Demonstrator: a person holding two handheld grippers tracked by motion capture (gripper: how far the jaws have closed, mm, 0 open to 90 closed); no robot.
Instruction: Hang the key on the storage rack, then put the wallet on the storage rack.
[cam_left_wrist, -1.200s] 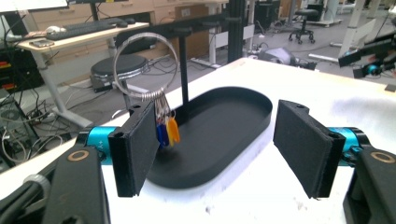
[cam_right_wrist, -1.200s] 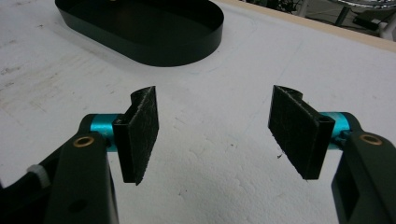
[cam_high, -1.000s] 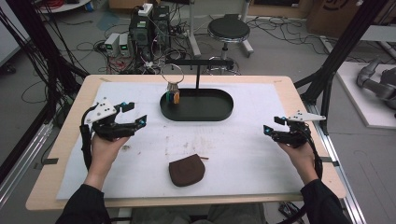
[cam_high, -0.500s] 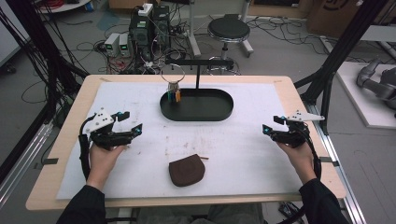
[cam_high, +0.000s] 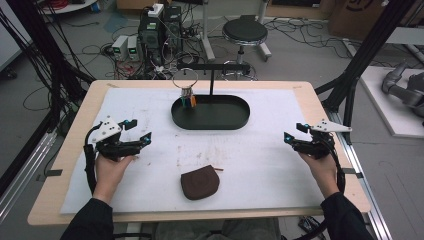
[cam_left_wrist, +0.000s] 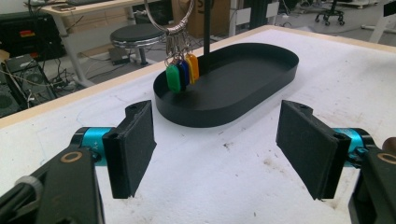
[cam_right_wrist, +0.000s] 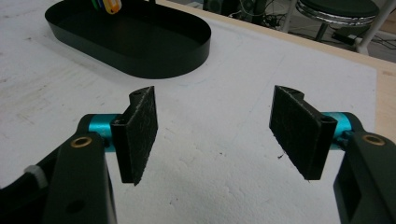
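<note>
We hold both grippers, left gripper (cam_high: 140, 138) and right gripper (cam_high: 293, 134), released near the table's (cam_high: 75, 130) side edges, well apart from the pouch (cam_high: 200, 185).

Brown leather pouch (cam_high: 200, 185): closed, lying flat on the white mat at 6 o'clock. Key ring (cam_high: 186, 85) with coloured tags hangs at 12 o'clock.

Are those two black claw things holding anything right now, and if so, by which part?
Nothing is held. The left gripper and the right gripper both have their fingers spread apart over bare white table cover.
</note>
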